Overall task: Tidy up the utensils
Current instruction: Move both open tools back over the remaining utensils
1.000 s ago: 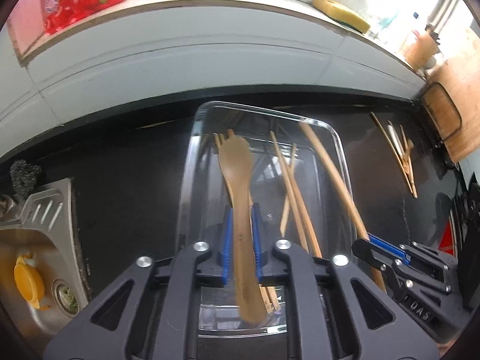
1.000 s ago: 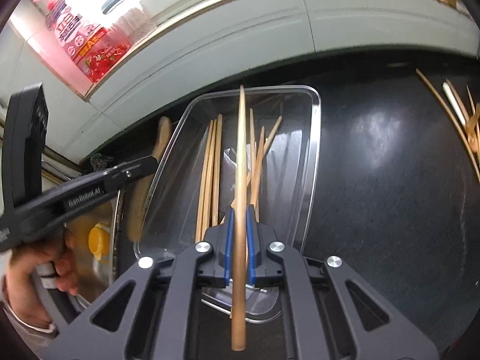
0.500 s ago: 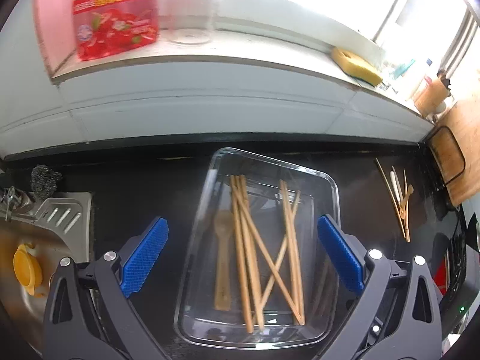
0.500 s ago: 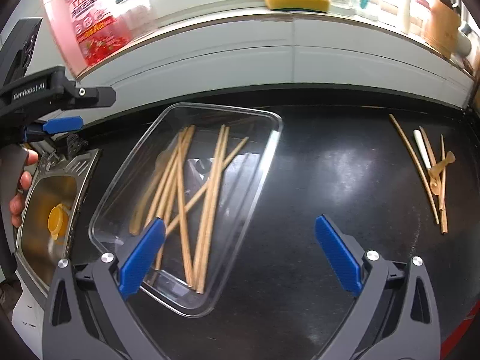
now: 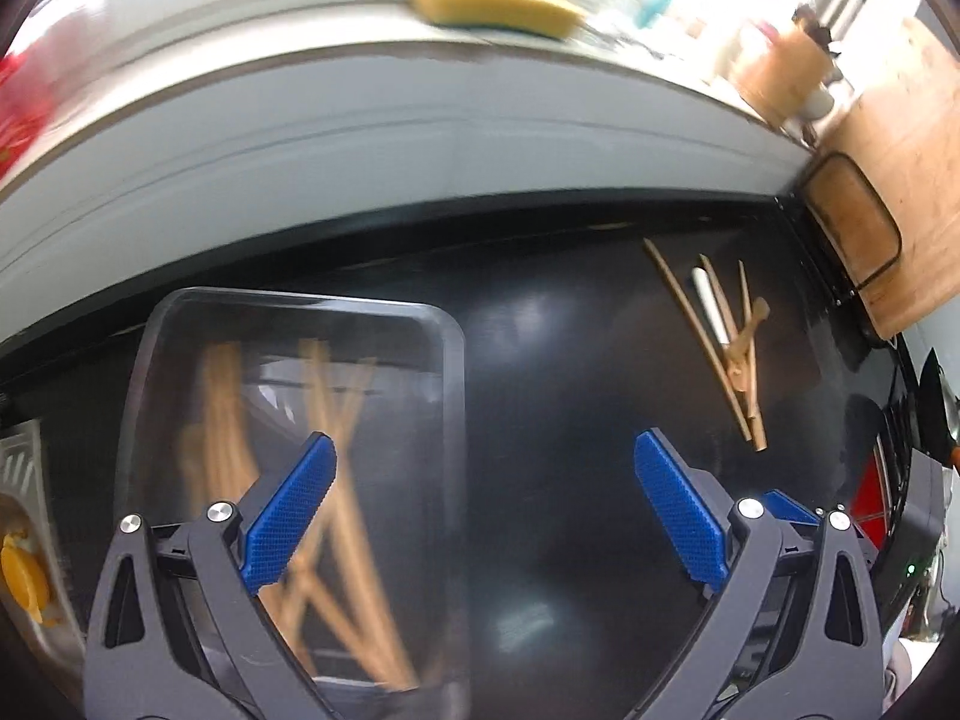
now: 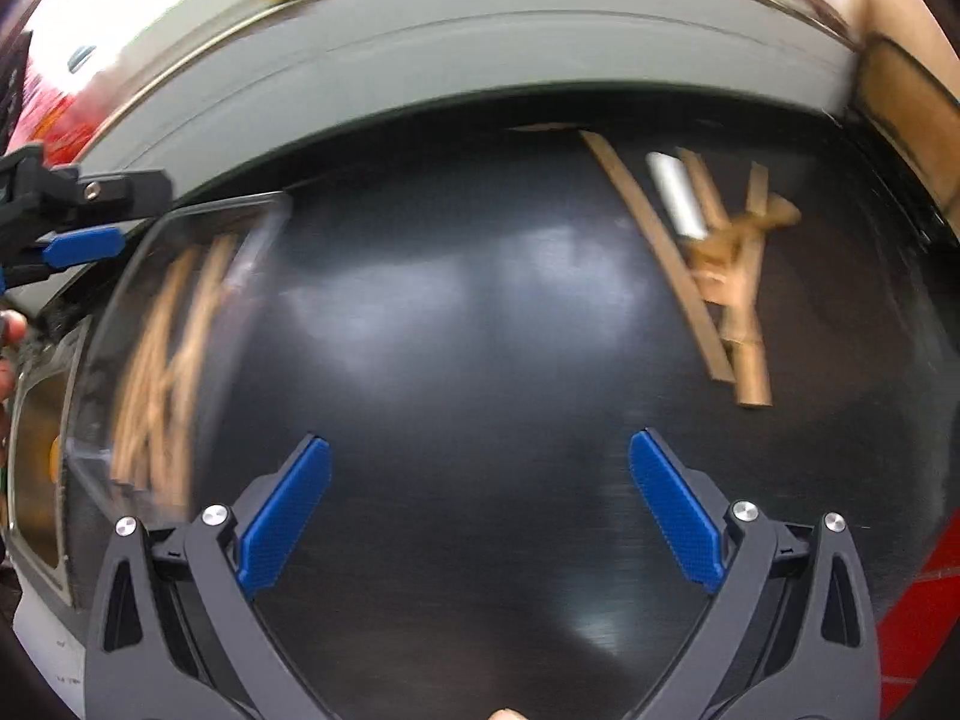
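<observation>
A clear plastic tray (image 5: 447, 396) sits on the black counter at the left, with several bamboo chopsticks and a wooden spoon (image 5: 336, 468) lying in it. My left gripper (image 5: 485, 450) is open and empty, hanging over the tray's right edge and the bare counter. Further right lies a loose pile of wooden utensils (image 5: 729, 342) with one white piece (image 5: 708, 300). In the right wrist view, my right gripper (image 6: 479, 450) is open and empty above bare counter, between the tray (image 6: 264, 240) on the left and the blurred utensil pile (image 6: 720, 276) at the upper right.
A metal sink (image 5: 24, 516) with a yellow object borders the tray on the left. A white tiled ledge runs along the back, holding a yellow sponge (image 5: 492, 9). A wooden cutting board (image 5: 888, 180) stands at the right. The left gripper's handle (image 6: 90, 210) shows in the right wrist view.
Both grippers opened, dropping the wooden spoon and the long stick into the tray. Both then swung right, away from the tray toward the loose utensil pile.
</observation>
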Demonstrator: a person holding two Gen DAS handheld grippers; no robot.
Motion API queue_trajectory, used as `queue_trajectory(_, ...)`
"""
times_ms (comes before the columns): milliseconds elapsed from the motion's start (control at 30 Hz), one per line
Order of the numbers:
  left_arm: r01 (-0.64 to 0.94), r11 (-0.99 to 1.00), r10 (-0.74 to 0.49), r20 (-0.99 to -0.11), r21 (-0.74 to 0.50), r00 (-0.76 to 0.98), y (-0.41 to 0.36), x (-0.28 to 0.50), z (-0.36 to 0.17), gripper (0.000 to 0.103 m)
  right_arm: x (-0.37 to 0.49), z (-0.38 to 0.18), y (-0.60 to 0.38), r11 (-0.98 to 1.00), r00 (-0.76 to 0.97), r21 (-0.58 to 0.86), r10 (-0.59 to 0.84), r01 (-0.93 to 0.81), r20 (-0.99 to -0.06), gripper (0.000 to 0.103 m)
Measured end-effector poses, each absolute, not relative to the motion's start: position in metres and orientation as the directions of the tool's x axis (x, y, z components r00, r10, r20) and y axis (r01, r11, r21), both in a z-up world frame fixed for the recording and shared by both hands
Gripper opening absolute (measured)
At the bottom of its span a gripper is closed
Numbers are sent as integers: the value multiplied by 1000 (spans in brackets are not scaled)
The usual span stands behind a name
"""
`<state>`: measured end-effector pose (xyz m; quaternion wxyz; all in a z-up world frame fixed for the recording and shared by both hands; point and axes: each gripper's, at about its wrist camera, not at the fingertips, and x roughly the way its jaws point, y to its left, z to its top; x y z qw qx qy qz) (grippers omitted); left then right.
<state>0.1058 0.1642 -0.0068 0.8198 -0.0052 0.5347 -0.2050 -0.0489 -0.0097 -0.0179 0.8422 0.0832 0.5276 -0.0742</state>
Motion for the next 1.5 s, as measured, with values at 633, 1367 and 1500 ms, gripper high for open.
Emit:
queue_trajectory(633,300,949,-187,-940,-98,285,-59,135,-80,97,-27,-36,-219,927,430,111,-58,358,-901,96)
queue_trajectory(1367,166,986,-25,-966,19,258,-96,158,-129,98,25,-73,-249,944,424,72,-75,321,-902,97)
queue_trajectory(1500,151,988,-20,-965,20,261,-72,154,-131,98,23,-74,-258,943,408,36,-108,329,-907,97)
